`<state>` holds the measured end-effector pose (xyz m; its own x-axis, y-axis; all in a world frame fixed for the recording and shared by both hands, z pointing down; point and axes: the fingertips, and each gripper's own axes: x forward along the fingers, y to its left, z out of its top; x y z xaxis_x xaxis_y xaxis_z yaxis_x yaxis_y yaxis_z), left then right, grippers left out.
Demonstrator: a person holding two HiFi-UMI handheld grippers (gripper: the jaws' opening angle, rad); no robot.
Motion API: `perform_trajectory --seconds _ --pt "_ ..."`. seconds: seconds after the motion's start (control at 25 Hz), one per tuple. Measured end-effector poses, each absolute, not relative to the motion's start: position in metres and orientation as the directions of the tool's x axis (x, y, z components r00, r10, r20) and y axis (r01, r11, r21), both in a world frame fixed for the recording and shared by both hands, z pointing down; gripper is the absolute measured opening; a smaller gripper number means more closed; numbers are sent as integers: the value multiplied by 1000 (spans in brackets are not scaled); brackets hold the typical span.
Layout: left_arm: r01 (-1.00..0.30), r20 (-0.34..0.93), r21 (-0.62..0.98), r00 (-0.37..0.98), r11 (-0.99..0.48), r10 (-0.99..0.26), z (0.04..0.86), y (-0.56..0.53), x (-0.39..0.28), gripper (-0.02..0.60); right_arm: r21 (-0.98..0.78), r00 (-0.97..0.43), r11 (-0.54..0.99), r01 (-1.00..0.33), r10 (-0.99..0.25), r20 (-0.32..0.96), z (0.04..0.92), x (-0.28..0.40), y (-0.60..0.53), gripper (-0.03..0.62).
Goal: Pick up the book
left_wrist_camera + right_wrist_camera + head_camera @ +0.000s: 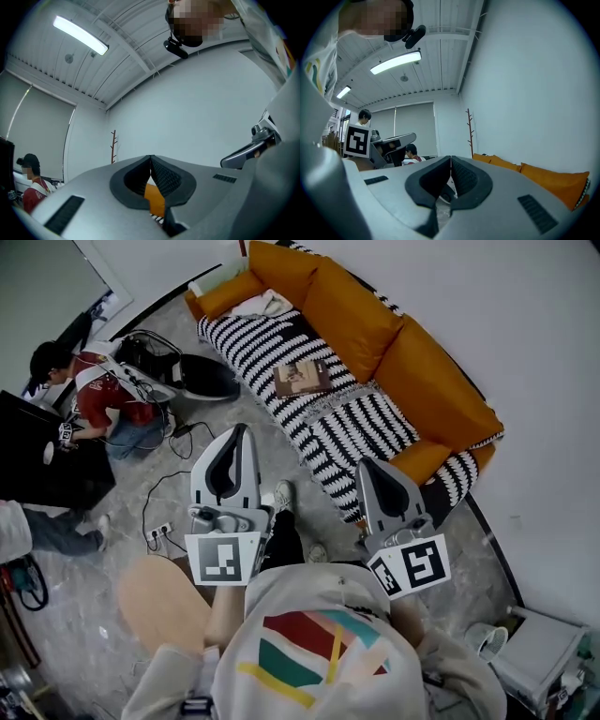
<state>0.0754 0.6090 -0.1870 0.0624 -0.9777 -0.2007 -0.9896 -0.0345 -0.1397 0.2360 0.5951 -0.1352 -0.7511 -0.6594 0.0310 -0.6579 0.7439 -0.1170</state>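
My L gripper [242, 432] & R gripper [367, 467], frame centre: jaws clenched, empty. Book [302, 378] on sofa [375, 324], upper centre.

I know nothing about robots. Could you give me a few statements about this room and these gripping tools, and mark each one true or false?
1. The book lies on the striped blanket covering the sofa. True.
2. The left gripper is holding the book. False: its fingers are together on nothing, and the book lies apart from it.
3. The sofa is orange. True.
4. The right gripper has its fingers wide apart. False: they are closed together, with nothing between them.
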Motion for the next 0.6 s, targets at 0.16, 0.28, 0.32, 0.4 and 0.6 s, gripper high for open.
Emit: perform_trajectory --seconds 0.16,0.28,0.32,0.4,0.6 --pt "-992 -186 -110 84 -64 -979 -178 575 52 8 -114 -749 742 -661 -661 35 -136 210 563 14" --pt "-993 -185 -103 74 -55 -980 -177 546 28 8 -104 -745 738 -666 -666 43 -138 189 535 14" --pt "-993 -185 -103 74 -56 -980 -178 536 20 8 -102 -742 736 -669 -669 44 -140 182 525 14" --pt "-992 -174 -102 86 -69 -981 -177 518 4 8 -100 -735 729 -677 -677 41 -143 168 505 14" --pt "-991 -188 -112 87 -67 -978 -181 470 -44 8 -99 -711 705 -703 -702 49 -144 127 454 14"
